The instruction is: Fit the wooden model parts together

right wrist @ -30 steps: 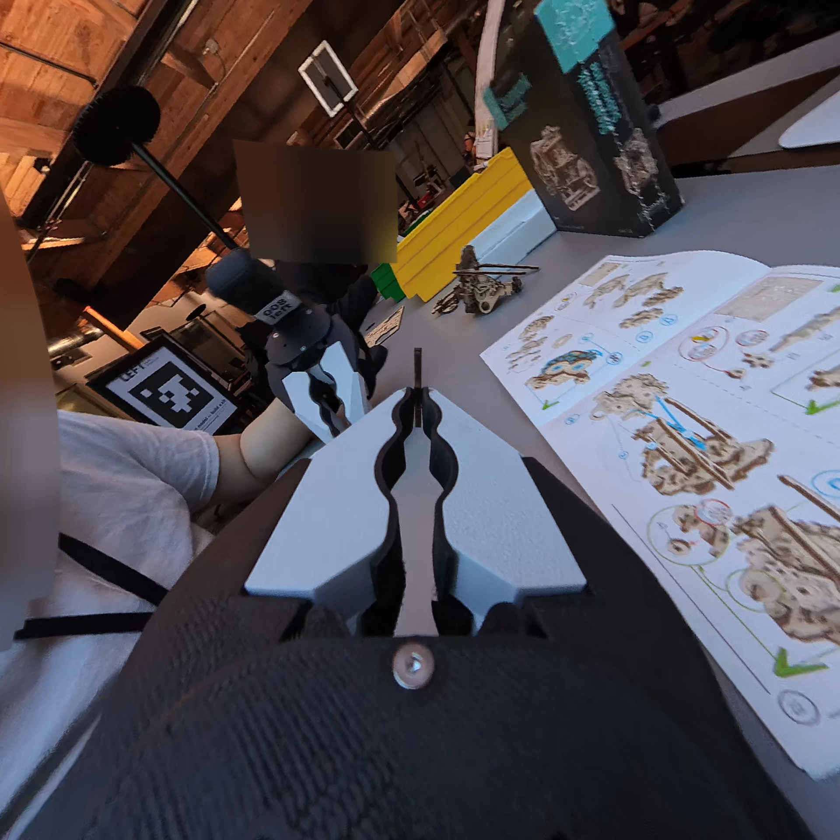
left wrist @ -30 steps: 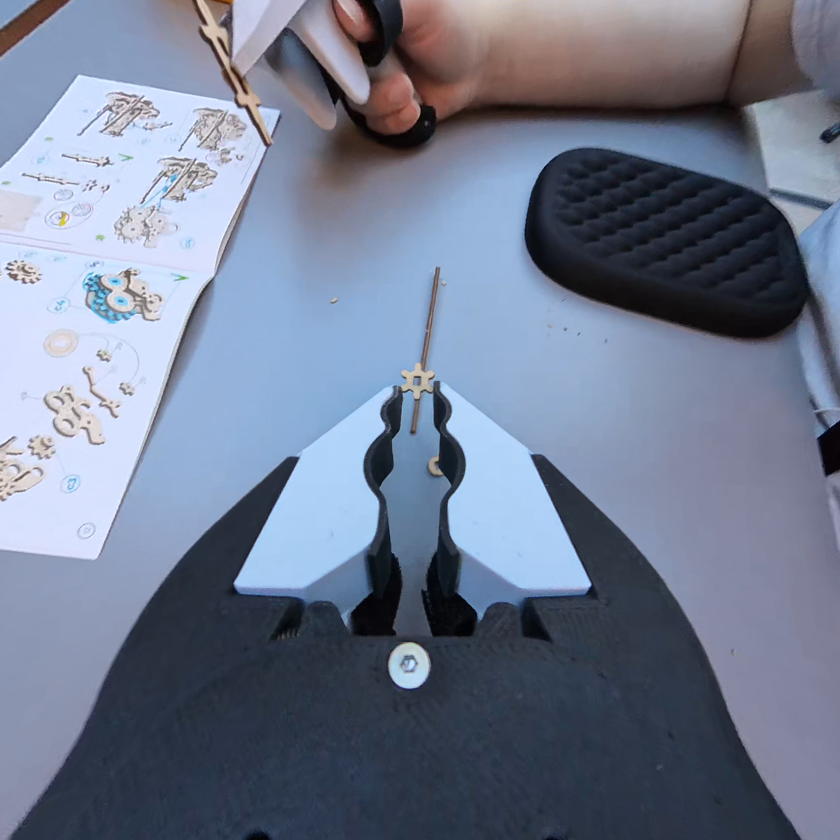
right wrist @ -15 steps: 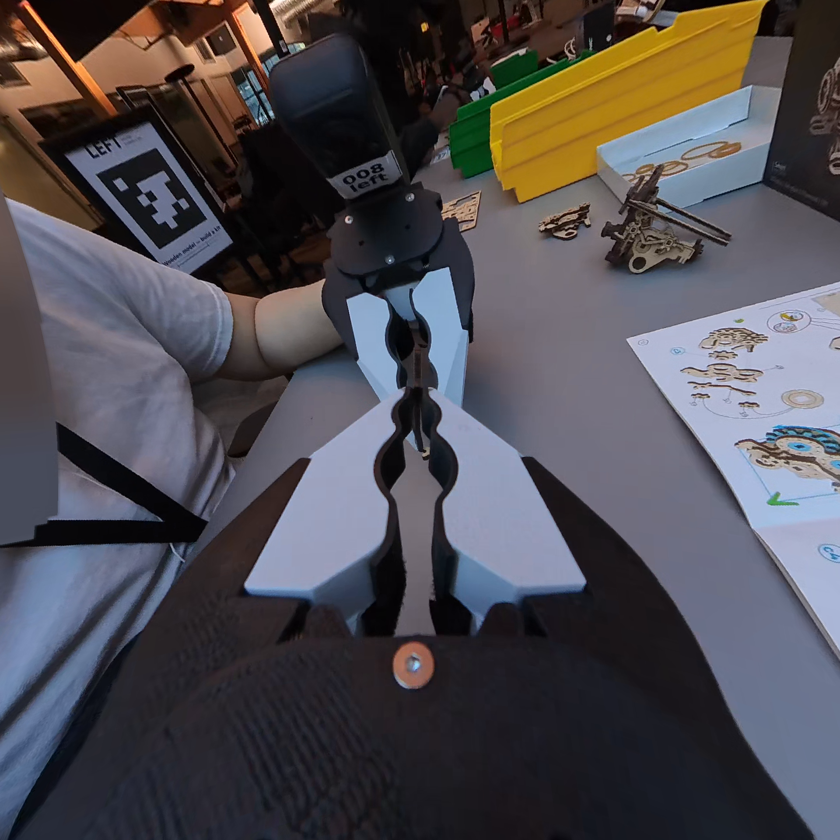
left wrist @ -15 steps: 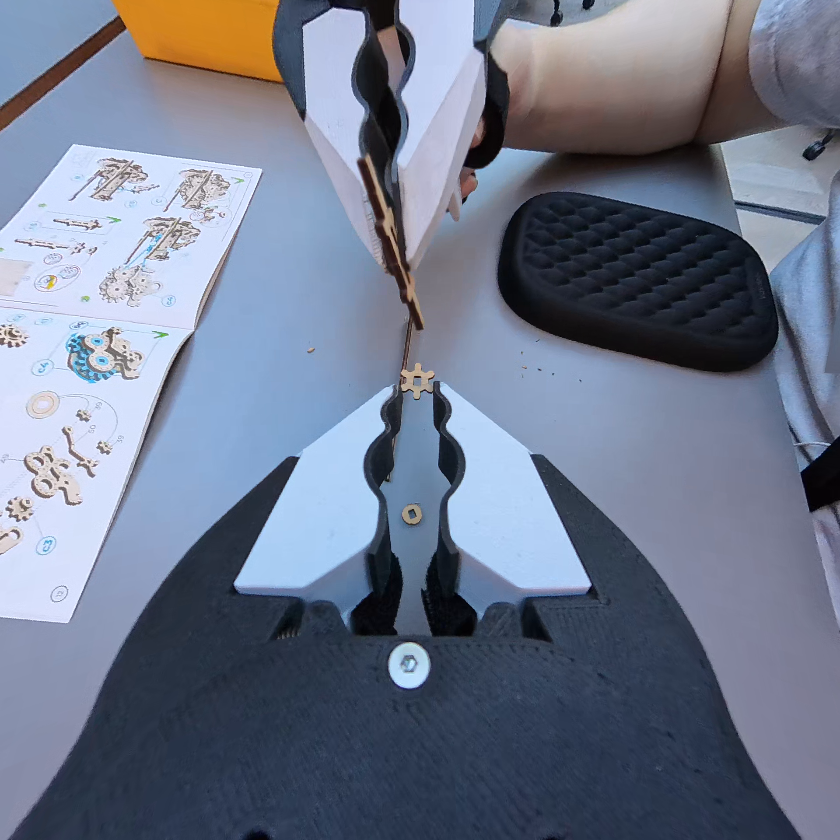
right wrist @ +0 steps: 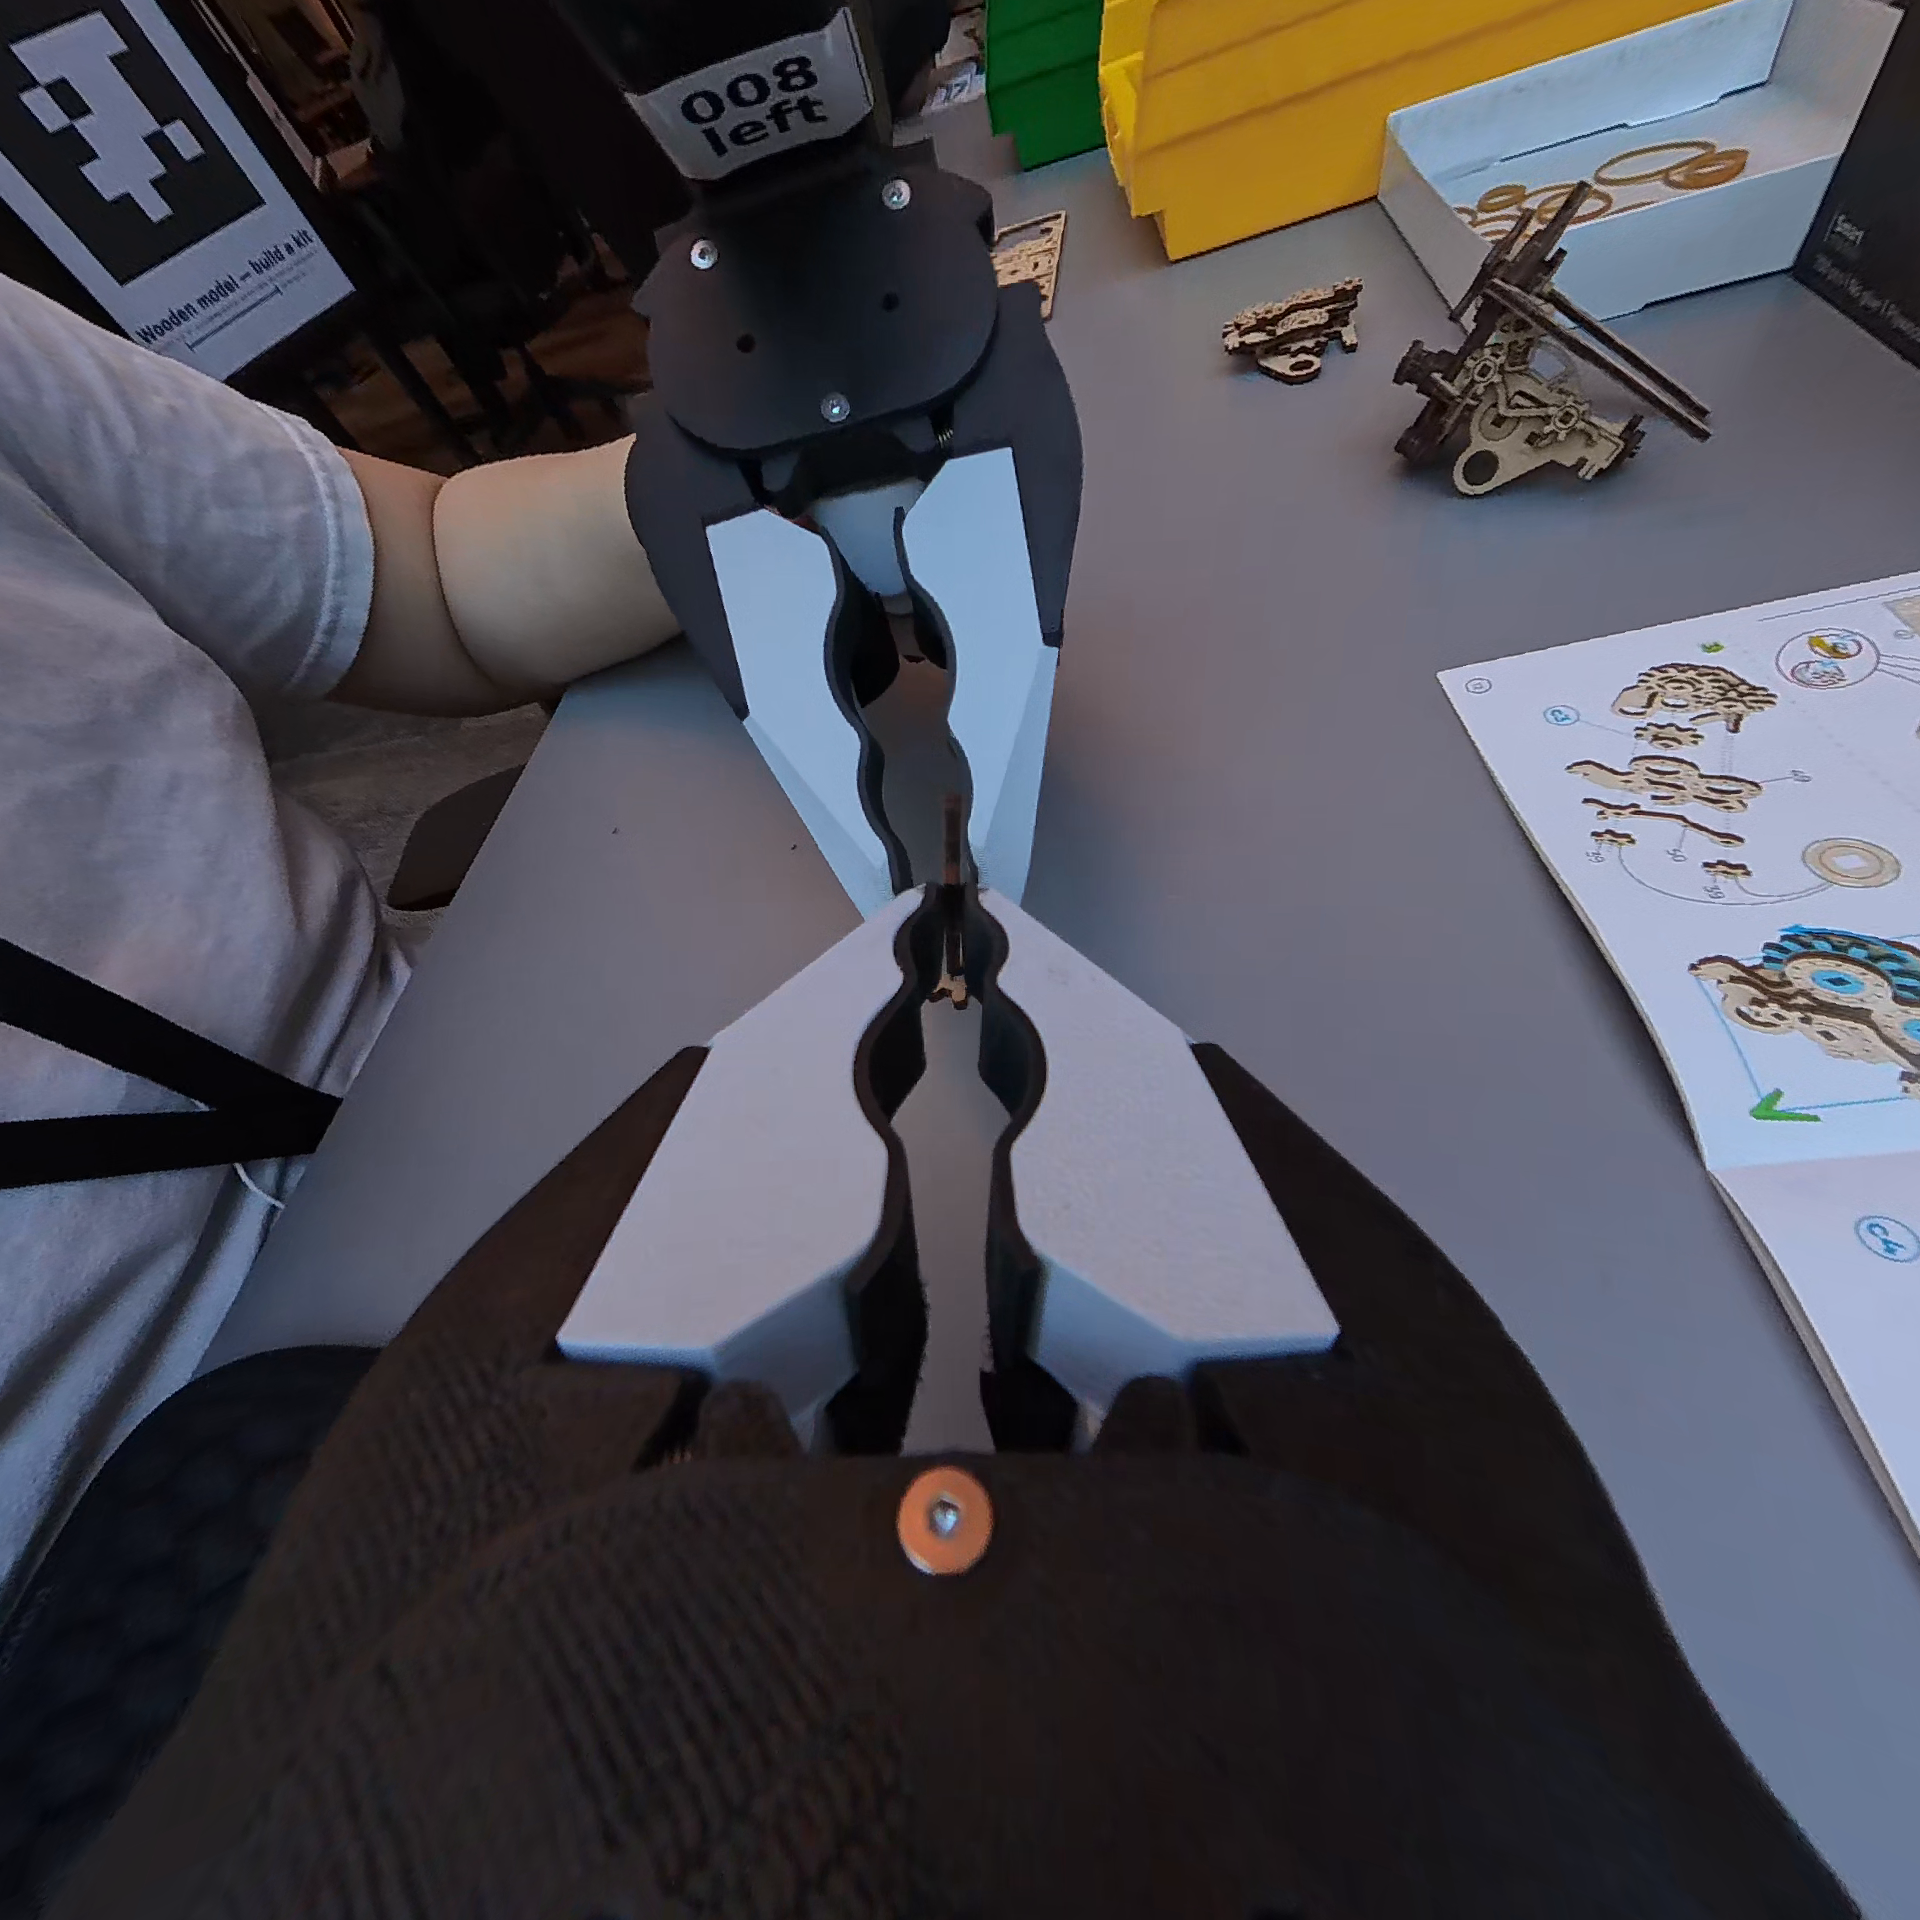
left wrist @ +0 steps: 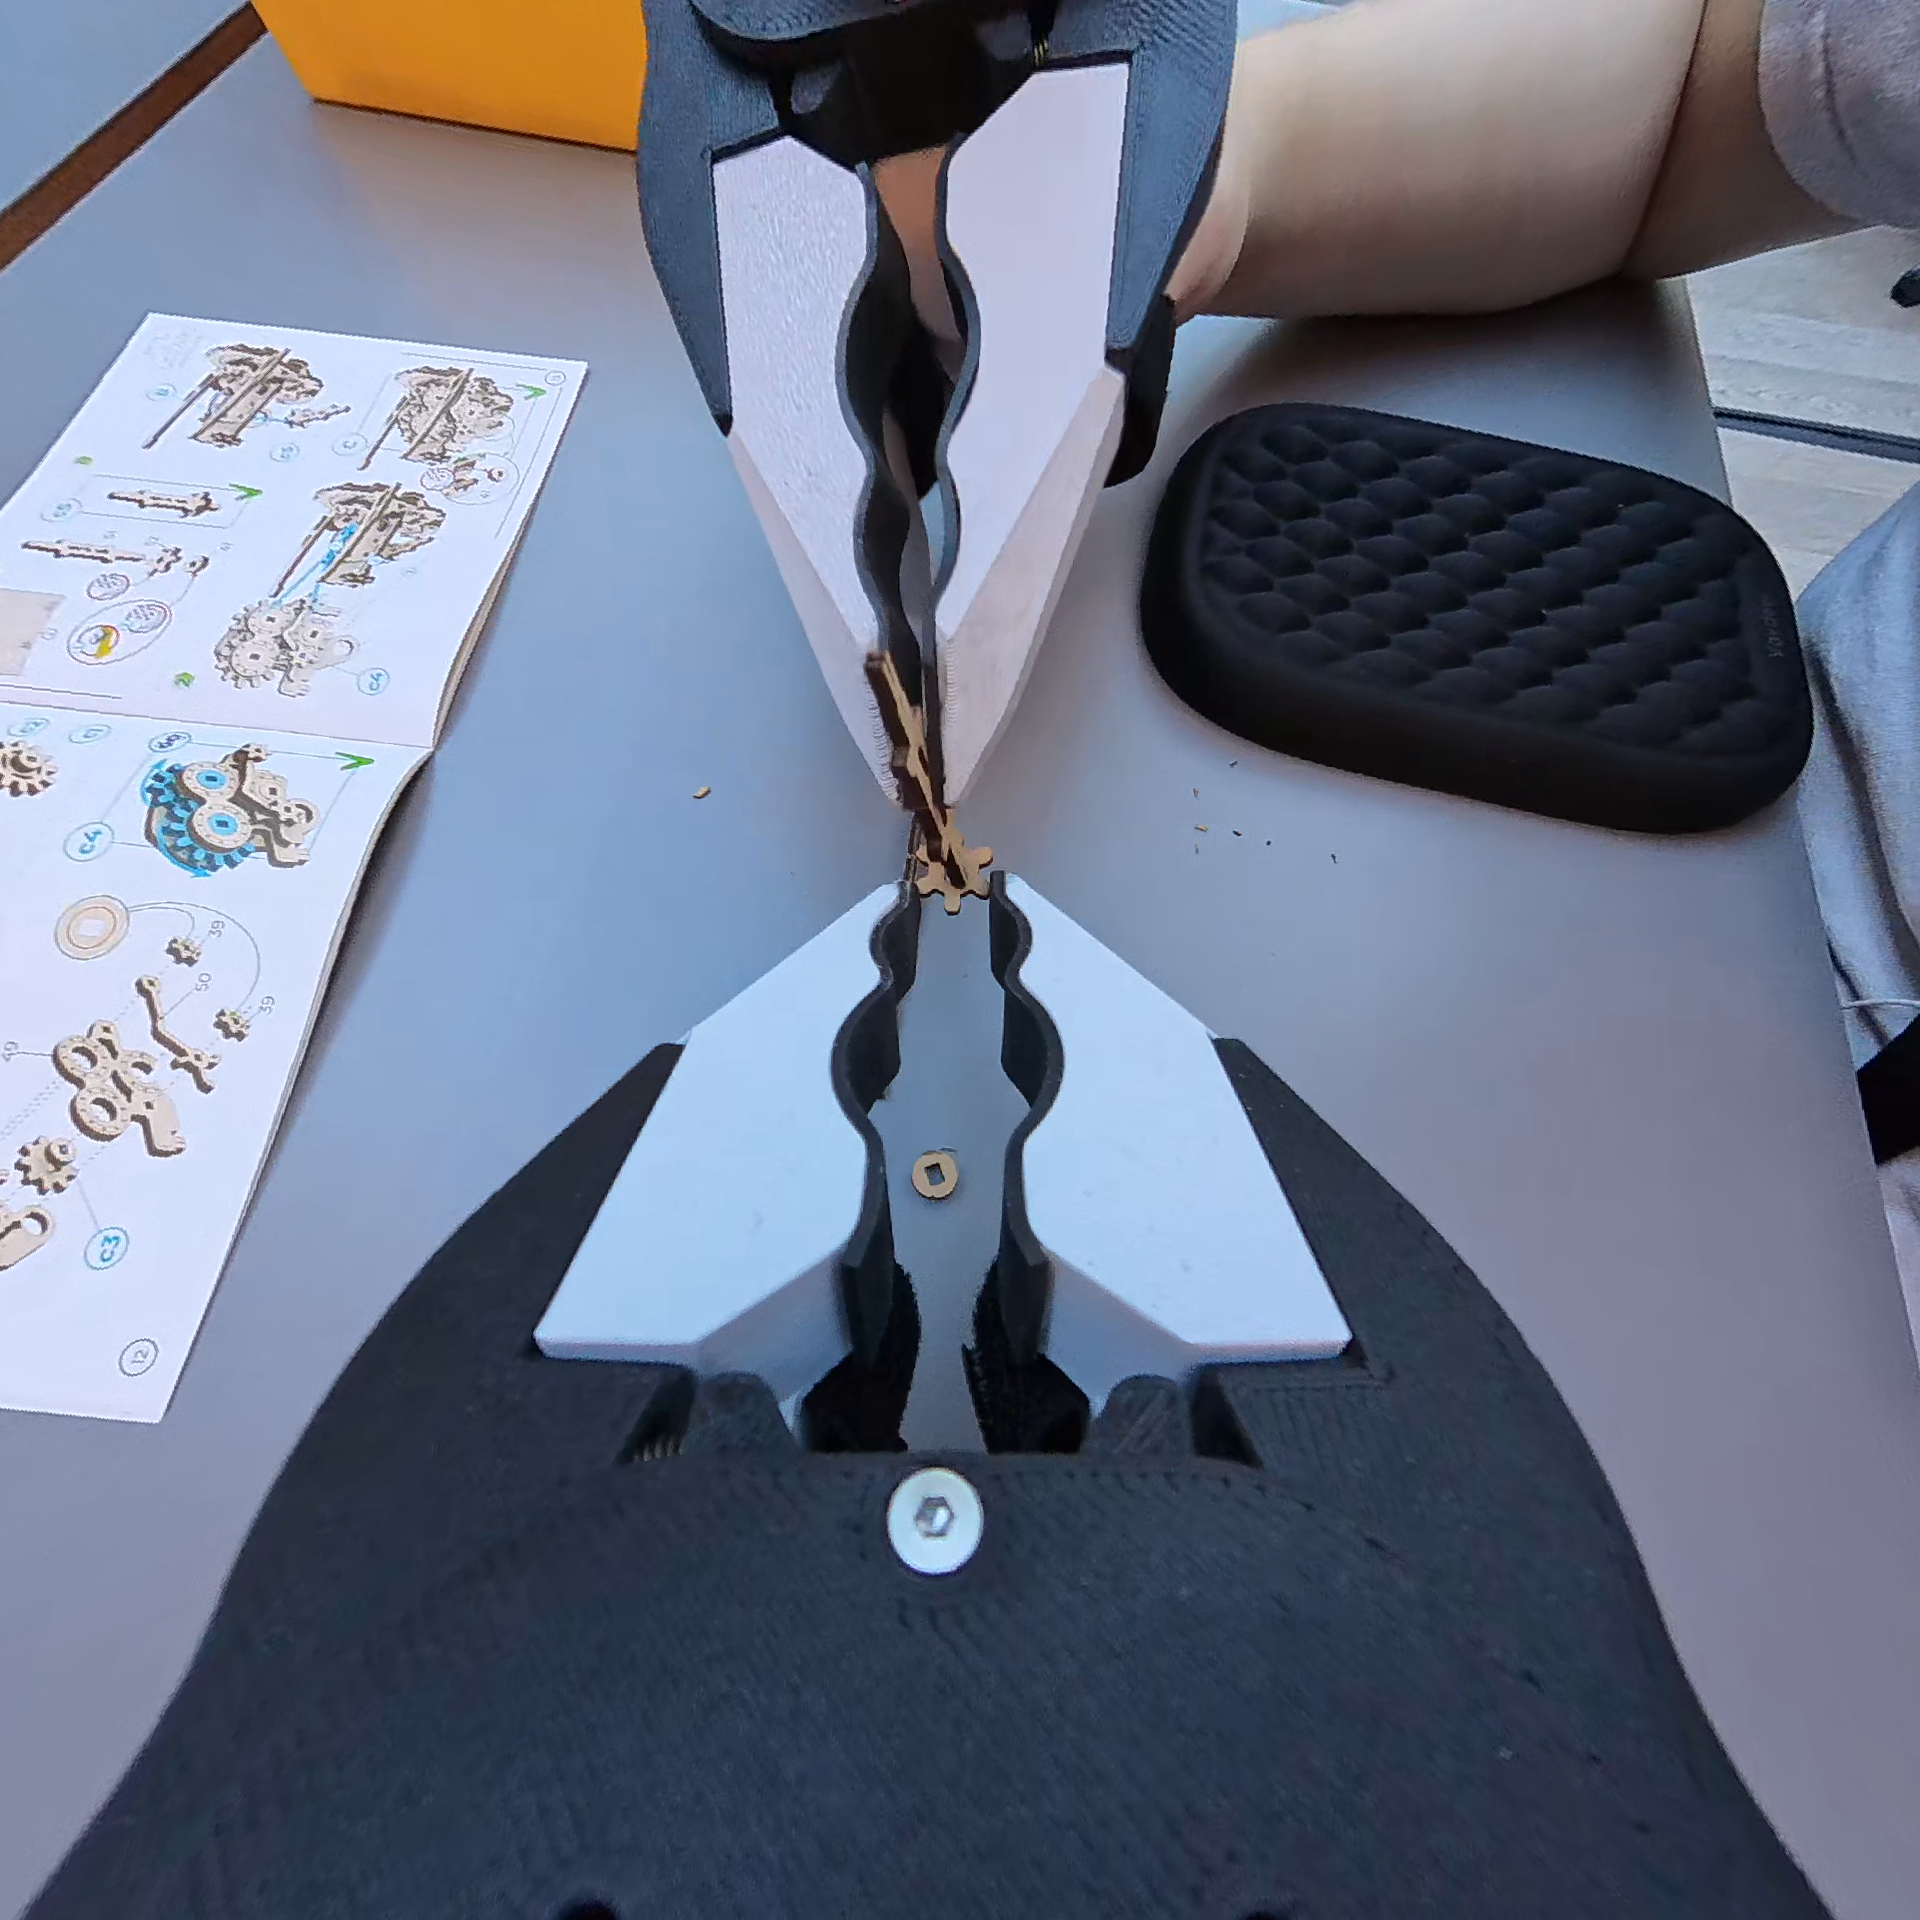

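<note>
My left gripper (left wrist: 951, 896) is shut on a small wooden gear (left wrist: 958, 871), held at its fingertips a little above the grey table (left wrist: 1351, 1039). My right gripper (left wrist: 916, 795) comes in from the far side, tip to tip with the left one. It is shut on a notched wooden strip (left wrist: 902, 732), whose lower end touches the gear. In the right wrist view the right gripper (right wrist: 948, 909) holds the strip (right wrist: 951, 961) edge-on, and the left gripper (right wrist: 930, 878) faces it. A thin dark stick (right wrist: 951, 831) pokes up between the left fingers. A small wooden washer (left wrist: 933, 1174) lies on the table under the left gripper.
An open instruction booklet (left wrist: 208, 779) lies left of the grippers. A black padded rest (left wrist: 1475, 613) lies to the right. A yellow bin (right wrist: 1299, 114), a white tray (right wrist: 1766, 94), a part-built wooden model (right wrist: 1507, 416), a smaller wooden part (right wrist: 1294, 327) and a black box (right wrist: 1870, 156) stand farther off. Less than 4 cm separates the two grippers' tips. From the left gripper's tips to the small wooden washer (left wrist: 933, 1174) is close to 6 cm.
My right gripper has swung in from the far left and come down to face the left gripper. The strip's end now meets the gear. The left gripper has barely moved.
</note>
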Tool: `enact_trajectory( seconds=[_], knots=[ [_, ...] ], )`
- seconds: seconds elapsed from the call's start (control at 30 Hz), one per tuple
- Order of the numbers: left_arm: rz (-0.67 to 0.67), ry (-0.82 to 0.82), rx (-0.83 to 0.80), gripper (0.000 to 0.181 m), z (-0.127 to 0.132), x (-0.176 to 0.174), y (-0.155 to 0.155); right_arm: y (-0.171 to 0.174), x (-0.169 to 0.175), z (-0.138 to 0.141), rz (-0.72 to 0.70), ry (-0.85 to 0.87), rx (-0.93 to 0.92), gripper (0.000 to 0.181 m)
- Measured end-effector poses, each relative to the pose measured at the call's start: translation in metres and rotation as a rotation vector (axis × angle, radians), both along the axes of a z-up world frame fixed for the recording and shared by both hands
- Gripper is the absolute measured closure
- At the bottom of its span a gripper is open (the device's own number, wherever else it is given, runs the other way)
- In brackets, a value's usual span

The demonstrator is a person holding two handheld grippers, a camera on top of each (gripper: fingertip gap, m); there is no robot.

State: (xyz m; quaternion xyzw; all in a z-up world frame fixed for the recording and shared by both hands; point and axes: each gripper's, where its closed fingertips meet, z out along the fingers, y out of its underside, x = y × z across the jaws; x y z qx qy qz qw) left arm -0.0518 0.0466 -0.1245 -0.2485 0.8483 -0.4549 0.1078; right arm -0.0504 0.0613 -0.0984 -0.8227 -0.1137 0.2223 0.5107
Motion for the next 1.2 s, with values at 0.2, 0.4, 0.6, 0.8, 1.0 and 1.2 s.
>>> enact_trajectory(
  seconds=[0.2, 0.4, 0.6, 0.8, 1.0, 1.2],
  knots=[
    [-0.009, -0.001, 0.024, 0.170, -0.004, -0.001, -0.001, -0.001, 0.000, -0.005, 0.007, -0.048, -0.017, 0.181],
    [-0.016, -0.011, 0.033, 0.170, -0.004, -0.002, -0.001, -0.003, -0.002, -0.007, 0.021, -0.070, -0.043, 0.180],
    [-0.016, -0.004, 0.027, 0.170, -0.003, -0.002, -0.003, -0.002, -0.003, -0.007, 0.006, -0.077, -0.066, 0.180],
    [-0.007, 0.065, -0.101, 0.170, 0.006, -0.002, -0.005, -0.002, 0.001, 0.001, 0.004, 0.022, -0.032, 0.180],
    [0.015, 0.110, -0.319, 0.181, 0.030, 0.003, 0.001, -0.002, 0.008, 0.017, -0.011, 0.187, 0.040, 0.181],
    [0.025, 0.153, -0.346, 0.177, 0.028, 0.005, 0.004, -0.001, 0.009, 0.009, -0.032, 0.211, 0.012, 0.181]
  ],
)
